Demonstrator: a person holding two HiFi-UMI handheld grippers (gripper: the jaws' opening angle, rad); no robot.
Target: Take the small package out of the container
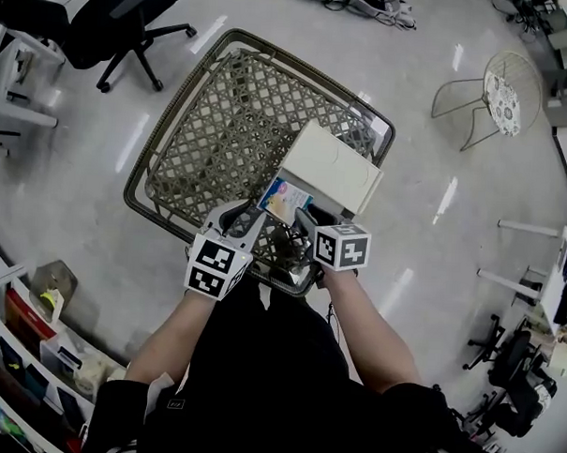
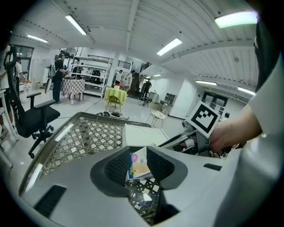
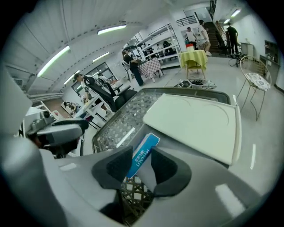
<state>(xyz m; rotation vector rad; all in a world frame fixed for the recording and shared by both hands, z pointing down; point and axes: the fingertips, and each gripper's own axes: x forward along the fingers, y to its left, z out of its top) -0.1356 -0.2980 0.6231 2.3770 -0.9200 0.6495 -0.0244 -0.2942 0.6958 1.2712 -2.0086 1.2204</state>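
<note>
The small package (image 1: 283,198), colourful on its face with a blue spine, hangs over the near right part of the woven wire basket (image 1: 161,136). Both grippers meet at it from my side. In the right gripper view its blue spine (image 3: 141,156) fills the gap of my right gripper (image 3: 138,167), and the pads press on it. In the left gripper view the printed face (image 2: 141,167) stands between the pads of my left gripper (image 2: 137,159), which stand a little apart and do not clamp it. A flat white box (image 1: 331,167) lies in the basket just beyond the package.
The basket stands on a pale floor. A black office chair (image 1: 124,21) is at the far left, and a wire chair (image 1: 500,94) at the far right. Shelves with bins (image 1: 34,351) line the near left. People stand far off by tables (image 2: 60,77).
</note>
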